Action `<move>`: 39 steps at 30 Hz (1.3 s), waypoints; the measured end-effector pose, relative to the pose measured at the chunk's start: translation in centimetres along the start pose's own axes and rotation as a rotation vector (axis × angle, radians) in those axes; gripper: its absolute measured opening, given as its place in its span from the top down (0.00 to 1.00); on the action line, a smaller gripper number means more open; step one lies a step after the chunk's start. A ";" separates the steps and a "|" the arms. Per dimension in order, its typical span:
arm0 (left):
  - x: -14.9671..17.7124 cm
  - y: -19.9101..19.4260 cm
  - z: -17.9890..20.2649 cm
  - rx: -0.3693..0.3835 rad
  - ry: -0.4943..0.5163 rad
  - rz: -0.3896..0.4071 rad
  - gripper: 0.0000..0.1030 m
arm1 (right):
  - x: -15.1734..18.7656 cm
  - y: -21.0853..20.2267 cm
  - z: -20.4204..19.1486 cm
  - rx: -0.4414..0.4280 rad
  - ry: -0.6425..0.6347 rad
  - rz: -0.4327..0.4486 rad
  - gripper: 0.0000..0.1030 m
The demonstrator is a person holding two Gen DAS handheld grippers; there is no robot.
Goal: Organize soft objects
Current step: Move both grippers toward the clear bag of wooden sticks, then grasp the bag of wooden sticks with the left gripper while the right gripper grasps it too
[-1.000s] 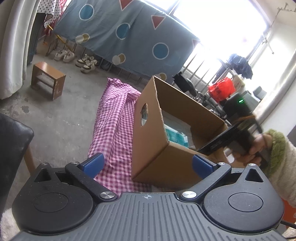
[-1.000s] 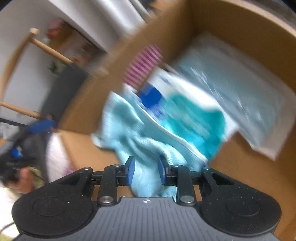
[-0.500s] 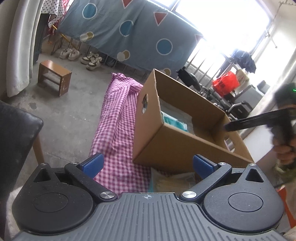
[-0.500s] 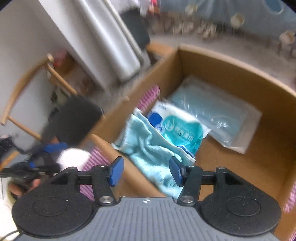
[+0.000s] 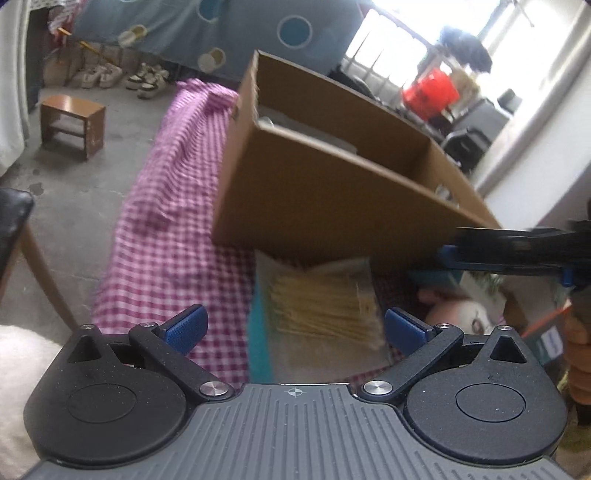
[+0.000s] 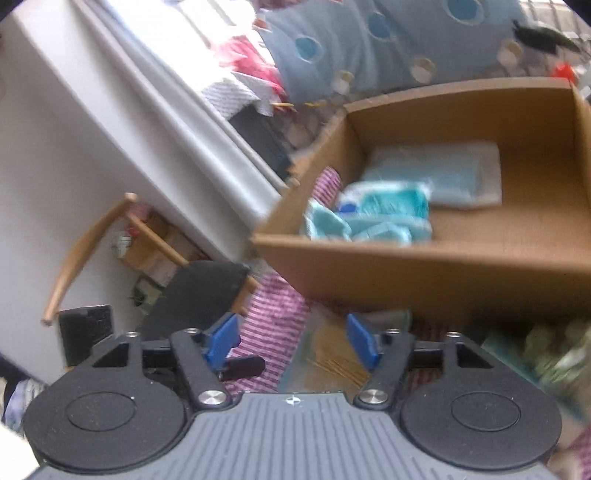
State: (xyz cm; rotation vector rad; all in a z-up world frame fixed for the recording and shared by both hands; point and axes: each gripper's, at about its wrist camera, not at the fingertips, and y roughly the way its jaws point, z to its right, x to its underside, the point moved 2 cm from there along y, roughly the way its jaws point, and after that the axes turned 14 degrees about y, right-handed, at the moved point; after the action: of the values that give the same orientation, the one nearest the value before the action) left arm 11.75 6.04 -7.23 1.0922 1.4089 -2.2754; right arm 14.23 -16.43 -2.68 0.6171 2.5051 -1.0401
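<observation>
Box: cardboard box (image 6: 461, 273) on the checked-cloth bench (image 5: 173, 236); holds a teal towel (image 6: 325, 225) and two soft packets.
Next item: yellow-fibre packet (image 5: 325, 306), bench's near edge, against the box front; light, floppy, slick film; pinch one edge.
Left gripper (image 5: 295, 328): wide, empty.
Right gripper (image 6: 291, 341): just opened, nothing between.

brown cardboard box (image 6: 424, 273) on a pink-and-white checked cloth (image 5: 166, 251); teal towel (image 6: 325, 225) inside; blue fingers (image 5: 186, 326); grey-blue sheet (image 5: 229, 33) with blue circles
</observation>
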 end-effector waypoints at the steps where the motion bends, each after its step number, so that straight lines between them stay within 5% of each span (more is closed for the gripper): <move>1: 0.2 0.3 0.2 -0.003 0.011 -0.012 0.01 | 0.3 1.1 0.3 0.028 0.023 0.001 0.40; 7: 0.6 1.6 1.0 0.002 0.079 -0.024 0.01 | 1.2 6.1 0.3 0.332 -0.053 0.042 0.38; 14: 0.7 2.6 0.9 0.023 0.074 -0.037 0.01 | -0.2 10.4 0.9 0.455 -0.049 -0.024 0.31; 22: 0.7 2.5 0.6 0.036 0.060 -0.037 0.02 | 0.4 12.0 1.7 0.467 -0.019 -0.081 0.31; 31: 1.1 1.2 -0.8 -0.013 0.020 -0.041 0.06 | 1.0 12.1 0.7 0.360 0.013 -0.087 0.32; 39: 1.4 1.1 -1.1 -0.003 0.023 -0.026 0.10 | 1.6 11.5 1.2 0.402 0.007 -0.060 0.32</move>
State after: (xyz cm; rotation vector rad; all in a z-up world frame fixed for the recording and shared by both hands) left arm 11.88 6.65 -9.20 1.1090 1.4436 -2.2851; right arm 19.04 -9.65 -10.84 0.6564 2.3449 -1.5847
